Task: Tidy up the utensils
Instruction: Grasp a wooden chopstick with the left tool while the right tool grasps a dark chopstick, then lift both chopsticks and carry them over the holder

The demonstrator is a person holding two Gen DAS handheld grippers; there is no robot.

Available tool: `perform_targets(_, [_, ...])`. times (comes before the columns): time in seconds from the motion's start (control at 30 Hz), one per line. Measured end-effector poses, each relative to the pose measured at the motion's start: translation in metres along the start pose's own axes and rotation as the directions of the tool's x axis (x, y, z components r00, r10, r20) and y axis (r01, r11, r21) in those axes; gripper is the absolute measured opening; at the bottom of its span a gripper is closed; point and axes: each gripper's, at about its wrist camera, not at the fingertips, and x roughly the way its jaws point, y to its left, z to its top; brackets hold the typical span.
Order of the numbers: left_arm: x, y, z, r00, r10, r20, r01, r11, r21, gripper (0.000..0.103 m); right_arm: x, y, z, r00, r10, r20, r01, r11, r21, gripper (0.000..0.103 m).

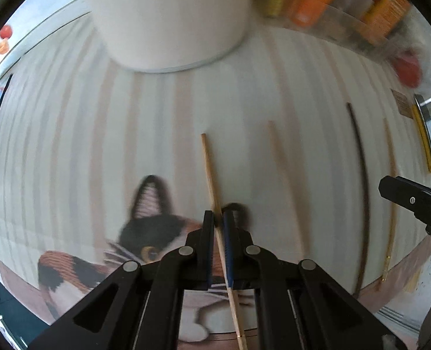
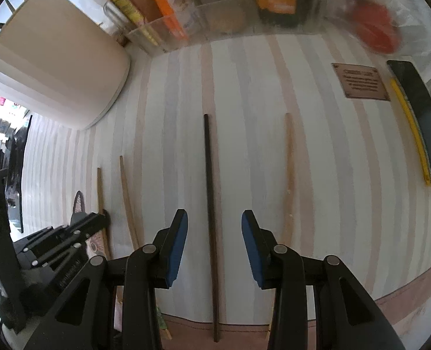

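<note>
My left gripper (image 1: 218, 214) is shut on a light wooden chopstick (image 1: 209, 169) that points forward over the striped cat-print mat (image 1: 98, 134). A second wooden chopstick (image 1: 285, 180), a dark chopstick (image 1: 361, 180) and another wooden one (image 1: 392, 189) lie to its right. My right gripper (image 2: 214, 218) is open, its jaws either side of the dark chopstick (image 2: 209, 180) on the mat. A wooden chopstick (image 2: 288, 175) lies to its right and two more (image 2: 126, 192) to its left. The white holder cup (image 1: 168, 17) stands ahead; it also shows in the right wrist view (image 2: 57, 73).
A clear bin of packets and boxes (image 2: 186, 14) stands along the back. A red object (image 2: 373, 29) lies at the back right. A dark flat item with a yellow strip (image 2: 420, 122) lies at the mat's right edge. The left gripper's body (image 2: 55, 248) sits at left.
</note>
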Motion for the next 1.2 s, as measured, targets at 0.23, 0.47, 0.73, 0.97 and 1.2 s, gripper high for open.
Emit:
perform_targets(0.23, [0.0,0.032,0.005,1.0,0.022,-0.005,-0.022,1.0,-0.011,0.003,0.031,0.021,0.008,0.991,-0.107,-0.083,0.1,0.992,-0.076,0.019])
perform_targets(0.47, [-0.006,0.075,-0.009,0.997,-0.043,-0.063,0.041,0.999,-0.03,0.004,0.047,0.021,-0.016,0.987,-0.094,-0.129,0.083,0.993,-0.088,0.006])
perform_targets(0.73, [-0.002,0.071,-0.03,0.997,-0.028,-0.071,0.028,1.0,0.001,0.008,0.067,0.029,-0.038,0.97,-0.135,-0.2,0.107,0.984,-0.144,0.006])
perform_targets(0.97, [0.0,0.051,-0.028,0.998,-0.014,-0.067,0.015,1.0,0.013,0.009,0.088,0.062,-0.027,0.949,-0.21,-0.237,0.168,0.968,-0.185,0.007])
perform_targets(1.2, [0.003,0.028,-0.014,0.996,0.032,-0.081,-0.027,0.998,0.056,0.009,0.107,0.089,-0.017,0.918,-0.285,-0.277,0.23,0.949,-0.215,0.007])
